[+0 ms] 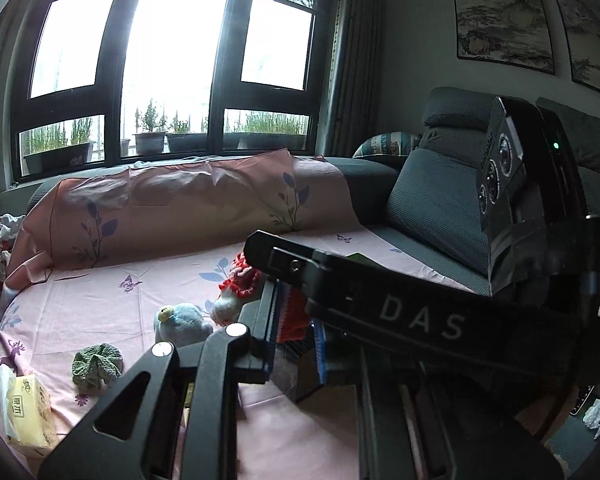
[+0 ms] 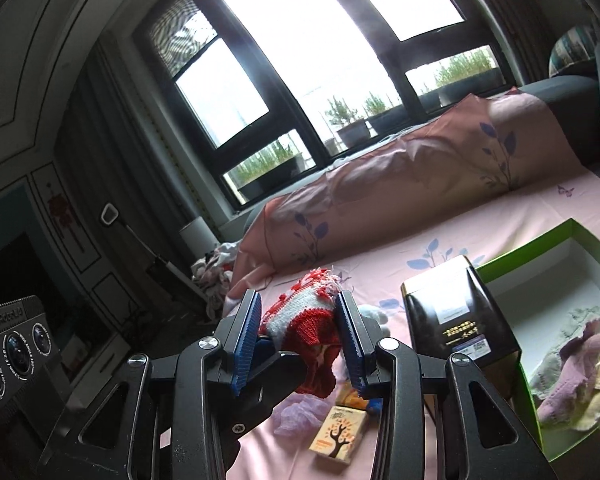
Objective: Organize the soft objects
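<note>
Looking along the left gripper [image 1: 296, 336], its jaws pinch red knit; a blue plush [image 1: 182, 324] lies on the bed [image 1: 100, 304]. From the right gripper [image 2: 298, 338], clamped on the red-and-white knit piece [image 2: 300, 316], the green box [image 2: 580, 268] sits just rightward, nearer this hand.

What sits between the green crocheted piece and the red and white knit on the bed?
A small blue plush toy, seen in the left wrist view, lies between the green crocheted piece and the red and white knit.
</note>
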{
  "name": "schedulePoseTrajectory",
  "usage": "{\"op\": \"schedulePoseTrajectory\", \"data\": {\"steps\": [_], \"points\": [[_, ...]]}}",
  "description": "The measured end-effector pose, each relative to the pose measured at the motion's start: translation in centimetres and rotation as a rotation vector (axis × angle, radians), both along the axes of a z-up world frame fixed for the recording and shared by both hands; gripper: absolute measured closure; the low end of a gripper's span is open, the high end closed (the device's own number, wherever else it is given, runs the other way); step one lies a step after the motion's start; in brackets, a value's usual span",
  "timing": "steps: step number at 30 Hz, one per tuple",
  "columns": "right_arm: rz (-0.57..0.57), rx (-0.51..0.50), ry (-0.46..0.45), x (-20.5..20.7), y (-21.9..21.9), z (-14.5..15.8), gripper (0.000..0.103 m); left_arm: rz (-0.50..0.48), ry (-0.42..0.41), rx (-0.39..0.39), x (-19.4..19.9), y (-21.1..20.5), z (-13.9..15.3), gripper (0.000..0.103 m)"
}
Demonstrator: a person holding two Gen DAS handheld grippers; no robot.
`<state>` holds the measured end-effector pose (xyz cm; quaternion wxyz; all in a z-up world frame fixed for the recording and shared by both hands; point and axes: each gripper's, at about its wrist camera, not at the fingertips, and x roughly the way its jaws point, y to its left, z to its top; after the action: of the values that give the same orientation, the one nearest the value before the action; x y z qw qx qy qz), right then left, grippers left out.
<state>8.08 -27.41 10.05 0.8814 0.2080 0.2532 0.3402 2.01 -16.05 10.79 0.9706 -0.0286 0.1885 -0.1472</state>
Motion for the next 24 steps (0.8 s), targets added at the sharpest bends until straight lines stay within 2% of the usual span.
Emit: {"op": "schedulePoseTrajectory", "data": {"steps": [7,10,14,18,22,24], "points": [[-0.108,0.128,0.044,0.7,-6.3,-1.5,0.063,-0.148,-0.002,0.043,2.3,-5.7,-0.2,0.093],[-0.146,0.184,0.071,1.2,-8.6,-2.5,0.065,-0.198,-0.011,0.088,2.9,-8.2,-0.5,0.094],[-0.232,0.218,0.134,2.1,-11.3,-4.1,0.065,-0.289,0.020,0.076,5.2,-10.1,-1.9,0.089],[-0.314,0.225,0.236,3.0,-13.4,-6.3,0.065,-0.263,0.084,0.113,6.3,-10.6,-3.3,0.089],[-0.376,0.194,0.318,3.4,-14.4,-7.4,0.065,-0.227,0.194,0.096,6.6,-9.3,-4.2,0.089],[-0.369,0.178,0.340,3.3,-14.4,-7.4,0.065,-0.198,0.251,0.093,6.1,-8.4,-4.7,0.088]]}}
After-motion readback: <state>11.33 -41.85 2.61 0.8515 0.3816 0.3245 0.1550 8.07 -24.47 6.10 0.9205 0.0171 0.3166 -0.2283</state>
